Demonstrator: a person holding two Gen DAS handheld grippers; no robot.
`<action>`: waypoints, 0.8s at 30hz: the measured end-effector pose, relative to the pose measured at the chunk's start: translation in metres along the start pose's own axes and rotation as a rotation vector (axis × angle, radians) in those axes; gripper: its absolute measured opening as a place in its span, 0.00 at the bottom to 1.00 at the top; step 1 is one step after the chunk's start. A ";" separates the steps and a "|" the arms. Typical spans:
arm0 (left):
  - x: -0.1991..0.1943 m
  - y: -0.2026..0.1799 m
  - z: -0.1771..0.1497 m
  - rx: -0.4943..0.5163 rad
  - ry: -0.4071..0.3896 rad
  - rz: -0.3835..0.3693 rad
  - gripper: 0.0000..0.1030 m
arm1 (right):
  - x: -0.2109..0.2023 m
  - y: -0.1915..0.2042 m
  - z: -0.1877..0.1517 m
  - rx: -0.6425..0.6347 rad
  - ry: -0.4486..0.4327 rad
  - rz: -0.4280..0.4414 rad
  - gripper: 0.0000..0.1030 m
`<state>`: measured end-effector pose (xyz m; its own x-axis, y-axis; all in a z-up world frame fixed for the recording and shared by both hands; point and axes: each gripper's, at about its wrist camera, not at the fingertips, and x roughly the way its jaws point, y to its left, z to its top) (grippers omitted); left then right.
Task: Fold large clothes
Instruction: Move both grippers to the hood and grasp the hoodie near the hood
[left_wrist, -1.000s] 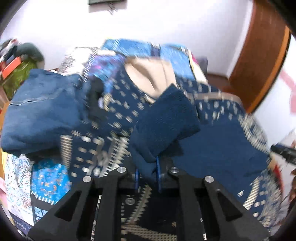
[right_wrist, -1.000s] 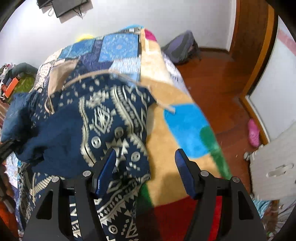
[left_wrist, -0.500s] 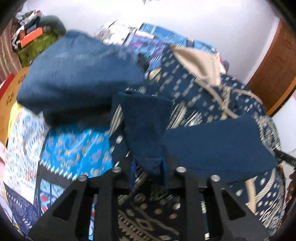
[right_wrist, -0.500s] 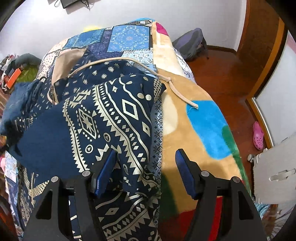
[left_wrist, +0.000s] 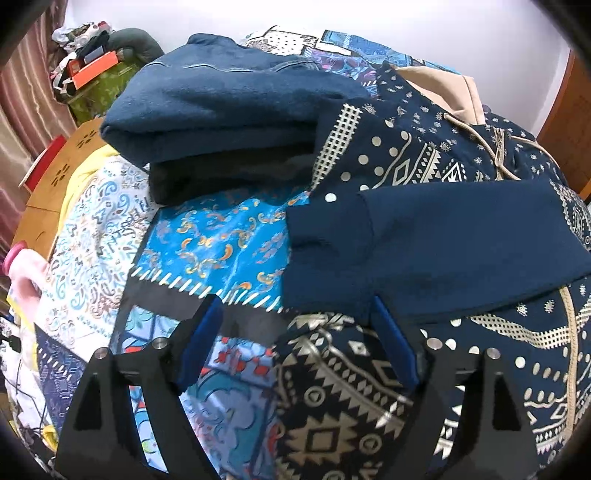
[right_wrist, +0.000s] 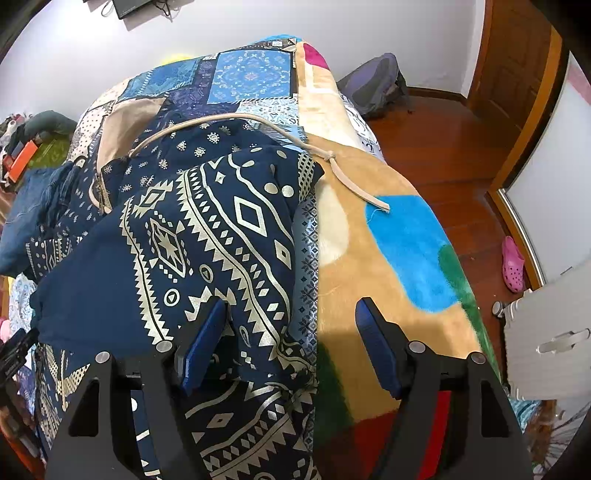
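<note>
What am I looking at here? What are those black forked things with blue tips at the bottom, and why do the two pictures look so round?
There is no robot arm: a person holds a pair of tongs in each hand, and a wide-angle camera on each looks forward along its two fingers, which bends the picture. One view is from the left tongs, the other from the right tongs. Both stand open and hold nothing. On the bed lies a navy patterned hoodie to be folded, with a plain navy sleeve laid across it. Its beige drawstring trails onto the blanket. Beside it sits a pile of folded blue clothes.
</note>
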<state>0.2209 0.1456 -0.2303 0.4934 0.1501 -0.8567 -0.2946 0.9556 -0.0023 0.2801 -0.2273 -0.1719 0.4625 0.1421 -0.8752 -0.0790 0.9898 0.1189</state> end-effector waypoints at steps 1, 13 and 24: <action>-0.004 0.001 0.004 0.007 -0.001 0.014 0.80 | -0.001 0.001 0.001 -0.002 0.004 -0.002 0.67; -0.059 -0.021 0.093 0.054 -0.190 -0.062 0.80 | -0.039 0.036 0.047 -0.113 -0.115 0.028 0.67; -0.007 -0.082 0.192 0.100 -0.199 -0.142 0.80 | -0.035 0.101 0.116 -0.224 -0.247 0.079 0.67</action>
<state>0.3993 0.1149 -0.1252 0.6782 0.0505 -0.7332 -0.1338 0.9894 -0.0556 0.3584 -0.1308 -0.0745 0.6447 0.2440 -0.7245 -0.3023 0.9518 0.0515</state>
